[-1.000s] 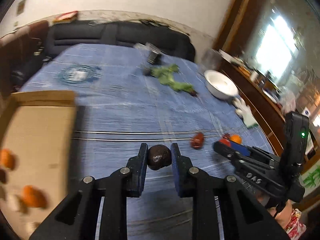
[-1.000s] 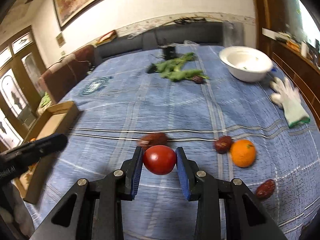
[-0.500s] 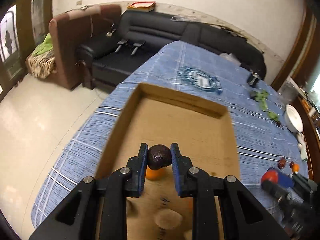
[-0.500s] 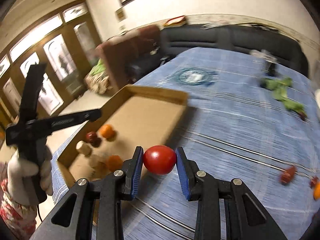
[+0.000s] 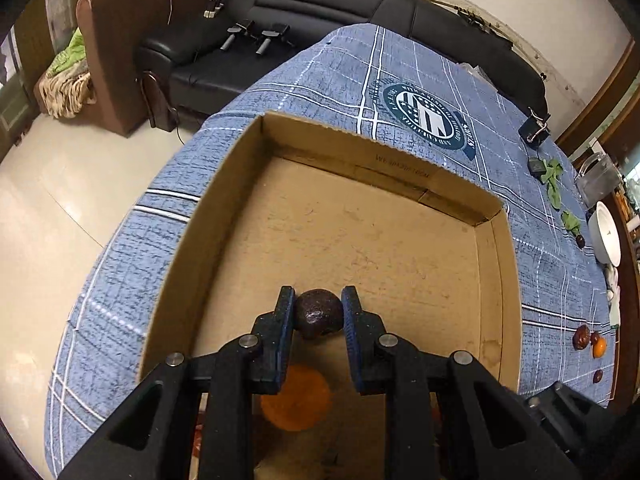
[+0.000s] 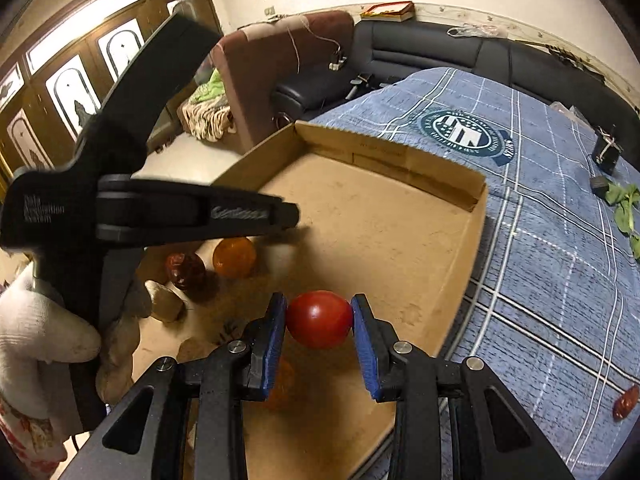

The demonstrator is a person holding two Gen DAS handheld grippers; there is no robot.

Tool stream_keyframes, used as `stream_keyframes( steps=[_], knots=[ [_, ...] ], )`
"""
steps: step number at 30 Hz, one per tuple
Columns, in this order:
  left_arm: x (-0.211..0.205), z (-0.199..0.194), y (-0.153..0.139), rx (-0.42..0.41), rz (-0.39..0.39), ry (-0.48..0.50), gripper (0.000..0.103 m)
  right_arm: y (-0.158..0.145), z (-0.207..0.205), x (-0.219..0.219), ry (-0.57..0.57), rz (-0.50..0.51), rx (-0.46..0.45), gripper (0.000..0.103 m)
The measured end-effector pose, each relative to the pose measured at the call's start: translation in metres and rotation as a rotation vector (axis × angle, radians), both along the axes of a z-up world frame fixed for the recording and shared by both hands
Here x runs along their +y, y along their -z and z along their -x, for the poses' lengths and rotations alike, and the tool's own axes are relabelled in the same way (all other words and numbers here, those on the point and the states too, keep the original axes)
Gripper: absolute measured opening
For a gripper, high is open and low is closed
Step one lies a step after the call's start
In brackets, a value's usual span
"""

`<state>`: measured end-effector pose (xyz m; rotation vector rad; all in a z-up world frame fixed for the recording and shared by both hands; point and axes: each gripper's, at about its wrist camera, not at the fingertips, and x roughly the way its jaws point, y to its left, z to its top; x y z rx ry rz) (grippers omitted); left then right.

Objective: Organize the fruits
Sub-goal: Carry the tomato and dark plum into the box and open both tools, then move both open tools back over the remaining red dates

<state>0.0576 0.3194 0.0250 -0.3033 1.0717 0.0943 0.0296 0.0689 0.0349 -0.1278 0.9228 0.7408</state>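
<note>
two claws hang over one open cardboard box (image 5: 490,280) that sits at the near end of the counter (image 5: 328,72) under a blue checked cloth. the left claw (image 5: 319,312) is pinched tight on one dark, wrinkled fruit (image 5: 319,314), held just above the box floor, and the right claw (image 6: 319,322) is clamped on one red tomato (image 6: 319,319), also over the box. a white-gloved hand (image 6: 36,344) grips the handle of the left tool at the left edge of the right wrist view. inside the box that view shows one orange (image 6: 234,257) touching one dark red fruit (image 6: 185,271), plus a few pale, potato-like lumps (image 6: 164,300) nearer the glove; how many of those there are cannot be told, since the tool covers part of them. another orange thing lies blurred under the right claw. in the left wrist view one orange fruit lies under the left claw. out on the cloth, well apart from the box, four small fruits (image 5: 582,337) remain: three dark red and one orange, clustered near the far right edge. one white bowl (image 5: 606,236) stands beyond them, with some green leaves (image 5: 554,184) nearby.
</note>
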Motion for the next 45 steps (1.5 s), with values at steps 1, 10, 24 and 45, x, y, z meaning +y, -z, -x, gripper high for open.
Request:
stream_keyframes(
  steps=[1, 10, 24, 45],
  knots=[
    [0.0, 0.0, 0.0, -0.001, 0.006, 0.001, 0.025, 0.002, 0.0, 0.003, -0.005, 0.004, -0.001, 0.037],
    [0.006, 0.038, -0.036, -0.124, 0.007, -0.066, 0.042, -0.008, 0.009, -0.007, 0.009, -0.015, -0.019, 0.038],
    [-0.053, 0.149, -0.087, -0.379, 0.056, -0.083, 0.067, -0.033, 0.066, -0.119, 0.237, -0.173, -0.025, 0.041],
    [-0.176, 0.142, -0.069, -0.288, 0.069, 0.213, 0.072, -0.007, 0.107, -0.341, 0.669, -0.113, -0.007, 0.04]
  ],
)
